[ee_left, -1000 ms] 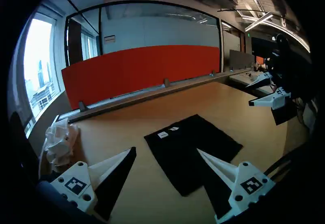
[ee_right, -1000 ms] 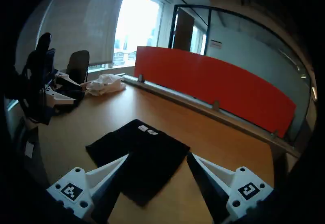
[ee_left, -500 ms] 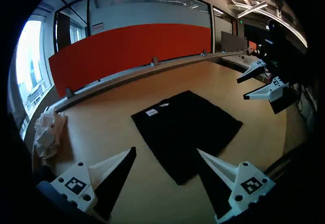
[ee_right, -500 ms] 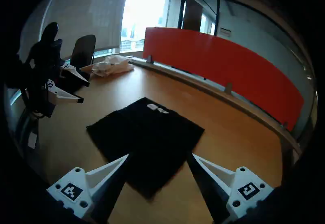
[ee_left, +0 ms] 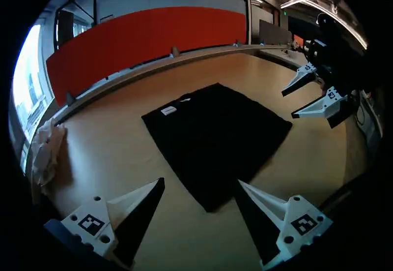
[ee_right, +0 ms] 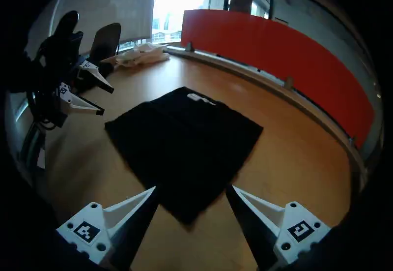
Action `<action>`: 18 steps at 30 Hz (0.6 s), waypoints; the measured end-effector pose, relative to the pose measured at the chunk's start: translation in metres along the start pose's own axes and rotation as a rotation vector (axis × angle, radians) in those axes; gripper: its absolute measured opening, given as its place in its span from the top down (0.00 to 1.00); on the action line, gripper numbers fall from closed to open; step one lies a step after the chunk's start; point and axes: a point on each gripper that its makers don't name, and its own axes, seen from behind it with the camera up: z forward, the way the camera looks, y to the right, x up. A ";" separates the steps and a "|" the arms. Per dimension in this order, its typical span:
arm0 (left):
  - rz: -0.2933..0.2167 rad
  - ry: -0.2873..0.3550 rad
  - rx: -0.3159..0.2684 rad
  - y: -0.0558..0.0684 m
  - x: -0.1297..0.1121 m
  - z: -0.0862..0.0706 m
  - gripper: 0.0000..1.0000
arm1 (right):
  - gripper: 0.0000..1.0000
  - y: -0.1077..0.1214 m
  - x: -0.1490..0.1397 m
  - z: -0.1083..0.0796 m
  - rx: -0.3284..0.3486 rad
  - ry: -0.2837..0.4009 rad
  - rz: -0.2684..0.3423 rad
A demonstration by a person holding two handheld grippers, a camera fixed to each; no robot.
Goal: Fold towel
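Office room: glass wall at the far side, bright window [ee_right: 179, 0] at far left.

Bench [ee_left: 113, 138]: wide, smooth, light-brown wood-look top with a slight sheen.

Red partition [ee_left: 147, 35]: long, flat, matte, upright along the far edge of the bench on small grey feet.

Towel [ee_left: 216, 128]: black matte cloth, roughly rectangular, spread flat on the middle of the bench. Small white labels [ee_left: 168, 110] at its far-left edge.

Dark office chair [ee_right: 105, 40]: past the far-left end of the bench.

White cloth [ee_left: 44, 148]: crumpled, heaped on the bench at far left, well apart from the towel.

Left hand-held gripper [ee_left: 200, 181]: white wedge-shaped fingers with black inner faces and a square black-and-white marker at each base. Fingers spread wide, gripping nothing, with the near corner of the towel between the two tips in its own view. Contact with the cloth not discernible.

Right hand-held gripper [ee_right: 190, 188]: same build, likewise spread wide and empty, pointed at another corner of the towel. Seen also from the side at the right end of the bench in the left gripper view, fingers apart.
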 end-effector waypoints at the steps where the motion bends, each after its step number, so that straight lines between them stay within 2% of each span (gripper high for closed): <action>1: 0.001 -0.007 -0.004 0.001 -0.003 0.002 0.00 | 0.00 -0.001 -0.003 0.002 0.004 -0.007 -0.001; 8: -0.005 -0.059 -0.022 0.007 -0.024 0.016 0.01 | 0.00 -0.006 -0.023 0.011 0.032 -0.054 -0.004; 18: -0.028 -0.121 -0.057 0.017 -0.044 0.027 0.00 | 0.00 -0.004 -0.044 0.017 0.052 -0.103 -0.001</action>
